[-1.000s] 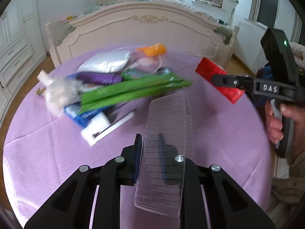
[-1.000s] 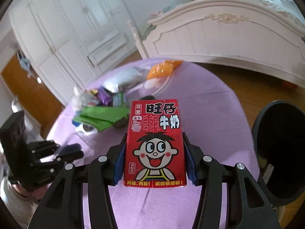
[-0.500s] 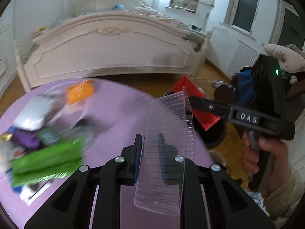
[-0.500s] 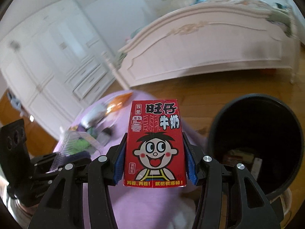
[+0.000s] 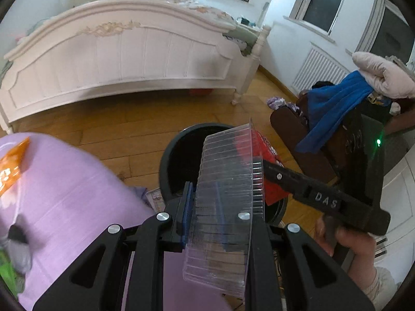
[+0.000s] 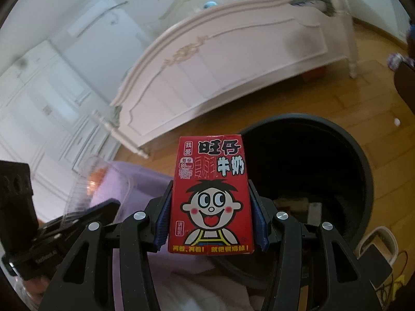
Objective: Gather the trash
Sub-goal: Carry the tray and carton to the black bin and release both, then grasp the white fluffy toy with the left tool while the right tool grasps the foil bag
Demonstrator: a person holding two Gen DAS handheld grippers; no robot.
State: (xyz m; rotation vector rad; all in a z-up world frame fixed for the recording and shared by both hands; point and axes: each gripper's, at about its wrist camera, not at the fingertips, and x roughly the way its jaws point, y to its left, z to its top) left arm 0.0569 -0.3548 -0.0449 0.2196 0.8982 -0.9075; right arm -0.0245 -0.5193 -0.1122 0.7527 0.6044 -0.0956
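Both claws have swung off the desk (image 5: 64,194) toward the black bin (image 6: 363,171). Left claw (image 5: 223,223) pinches a clear plastic tray (image 5: 225,207); right claw (image 6: 210,217) pinches a red milk carton (image 6: 210,197) at the bin's rim.

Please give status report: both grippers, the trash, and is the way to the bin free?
Left gripper shut on clear plastic tray. Right gripper shut on red milk carton. Both near black bin, mouth open, nothing blocking.
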